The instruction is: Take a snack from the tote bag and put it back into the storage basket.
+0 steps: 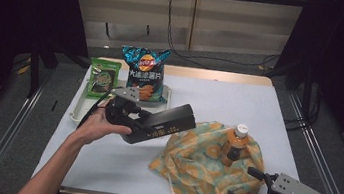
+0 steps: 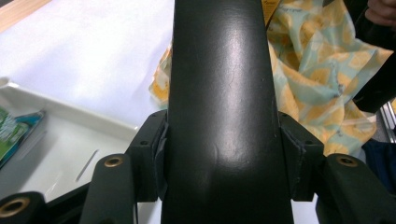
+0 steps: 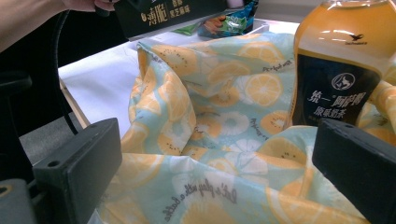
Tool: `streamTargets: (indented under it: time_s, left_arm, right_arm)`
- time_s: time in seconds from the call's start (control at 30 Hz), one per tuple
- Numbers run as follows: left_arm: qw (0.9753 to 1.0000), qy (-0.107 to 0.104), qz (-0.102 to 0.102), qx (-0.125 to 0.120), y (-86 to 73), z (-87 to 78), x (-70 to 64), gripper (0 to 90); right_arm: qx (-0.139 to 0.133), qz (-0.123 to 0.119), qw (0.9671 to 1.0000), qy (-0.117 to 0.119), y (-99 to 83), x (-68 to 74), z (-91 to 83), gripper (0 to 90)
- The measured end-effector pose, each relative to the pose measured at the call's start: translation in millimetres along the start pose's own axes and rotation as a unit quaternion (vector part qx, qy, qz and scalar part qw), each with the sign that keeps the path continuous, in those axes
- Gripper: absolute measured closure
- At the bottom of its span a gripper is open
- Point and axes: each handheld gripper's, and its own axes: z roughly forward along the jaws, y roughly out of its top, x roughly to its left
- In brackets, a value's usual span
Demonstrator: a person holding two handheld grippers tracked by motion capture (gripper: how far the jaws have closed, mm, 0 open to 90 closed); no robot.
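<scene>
My left gripper (image 1: 142, 121) is shut on a long black box with gold print (image 1: 164, 123), held tilted above the table just left of the bag. The box (image 2: 224, 102) stands between both pads in the left gripper view. A lemon-print cloth bag (image 1: 201, 164) lies crumpled at the front right, with an orange drink bottle (image 1: 235, 143) upright in it. My right gripper (image 1: 245, 186) is open at the bag's near right edge. In the right gripper view its pads (image 3: 79, 163) stand wide apart, with the cloth (image 3: 210, 116) and the bottle (image 3: 345, 70) just ahead.
A white tray (image 1: 76, 110) sits at the table's back left, holding a green snack packet (image 1: 102, 77) and a blue chips bag (image 1: 144, 72). White cloth covers the table (image 1: 220, 101). The table's front edge is close under the right gripper.
</scene>
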Motion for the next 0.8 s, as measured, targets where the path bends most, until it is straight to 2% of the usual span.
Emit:
streamTargets:
  time_s: [0.07, 0.1, 0.17, 0.3, 0.4, 0.43, 0.53, 0.57, 0.67, 0.8]
  left_arm:
    - [1.0000, 0.001, -0.001, 0.006, -2.5, -2.5, 3.1, 43.4]
    - [0.9999, 0.010, 0.001, 0.010, -4.1, -4.5, 4.9, 43.4]
    - [0.9999, 0.010, -0.005, 0.006, -7.8, -6.6, 8.7, 43.4]
    - [0.9998, 0.013, -0.002, 0.018, -14.0, -9.2, 16.0, 43.4]
    - [0.9995, 0.015, 0.012, 0.027, -17.1, -11.4, 21.0, 43.4]
    - [0.9997, 0.015, 0.006, 0.020, -18.3, -11.1, 21.7, 43.4]
    - [0.9993, 0.023, 0.012, 0.026, -20.6, -13.6, 26.8, 43.4]
    - [0.9995, 0.023, 0.007, 0.021, -21.5, -13.9, 27.7, 43.4]
    - [0.9993, 0.025, 0.015, 0.023, -22.4, -16.0, 30.5, 43.4]
    - [0.9992, 0.025, 0.015, 0.028, -24.6, -19.0, 36.2, 43.4]
  right_arm:
    - [-0.004, -0.005, 1.0000, 0.002, -0.5, -0.4, -0.6, 0.7]
    - [-0.004, -0.008, 1.0000, 0.005, -0.7, -0.5, -0.5, 0.7]
    - [-0.003, -0.011, 0.9999, 0.004, -1.2, -0.9, -0.8, 0.7]
    - [-0.004, -0.005, 1.0000, 0.006, -1.6, -2.1, -1.4, 0.8]
    - [-0.006, -0.006, 0.9999, 0.007, -2.0, -2.4, -1.8, 0.8]
    - [-0.006, -0.007, 0.9999, 0.008, -2.2, -2.6, -2.0, 0.8]
    - [-0.006, -0.009, 0.9999, 0.007, -2.4, -3.5, -2.7, 0.8]
    - [-0.006, -0.009, 0.9999, 0.007, -2.4, -3.7, -2.8, 0.8]
    - [-0.007, -0.005, 0.9999, 0.009, -2.2, -3.9, -3.0, 0.8]
    - [-0.008, -0.005, 0.9999, 0.010, -1.9, -4.4, -3.4, 0.8]
